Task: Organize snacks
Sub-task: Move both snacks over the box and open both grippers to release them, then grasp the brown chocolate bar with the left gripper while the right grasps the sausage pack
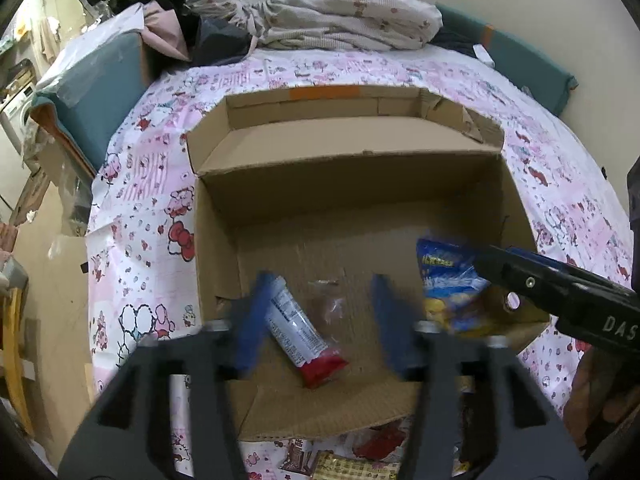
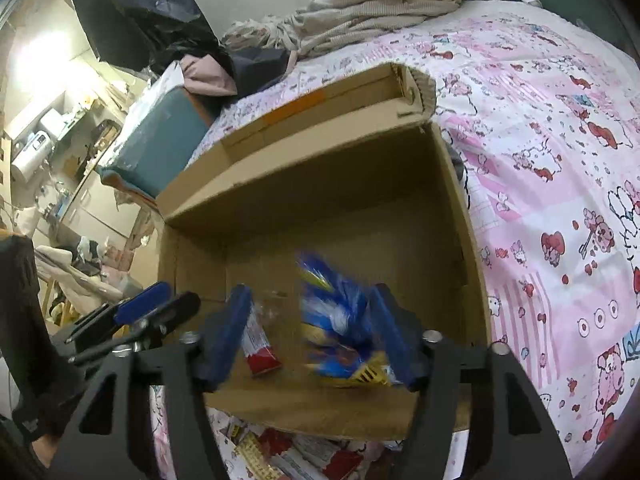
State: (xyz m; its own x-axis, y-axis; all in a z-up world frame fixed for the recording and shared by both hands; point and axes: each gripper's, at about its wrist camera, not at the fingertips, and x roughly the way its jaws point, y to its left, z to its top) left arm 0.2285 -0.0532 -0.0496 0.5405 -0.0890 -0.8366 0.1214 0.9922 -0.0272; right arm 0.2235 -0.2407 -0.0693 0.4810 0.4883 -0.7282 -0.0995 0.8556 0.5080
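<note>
An open cardboard box [image 1: 352, 184] sits on a pink patterned bedspread. A white and red snack bar [image 1: 300, 332] and a small clear wrapper [image 1: 330, 300] lie on its floor. My left gripper [image 1: 320, 320] hovers open and empty over the box's near side. A blue and yellow snack bag [image 1: 448, 280] is at the box's right side, blurred. In the right wrist view my right gripper [image 2: 308, 328] is open over the box, the blue bag [image 2: 340, 320] between its fingers and beside the right one. The snack bar [image 2: 260, 348] lies by the left finger.
More snack packets [image 2: 288, 456] lie on the bedspread before the box's near wall. A bundle of bedding [image 1: 340, 12] and a teal box [image 1: 100, 92] sit at the bed's far side. The bed's left edge drops to the floor.
</note>
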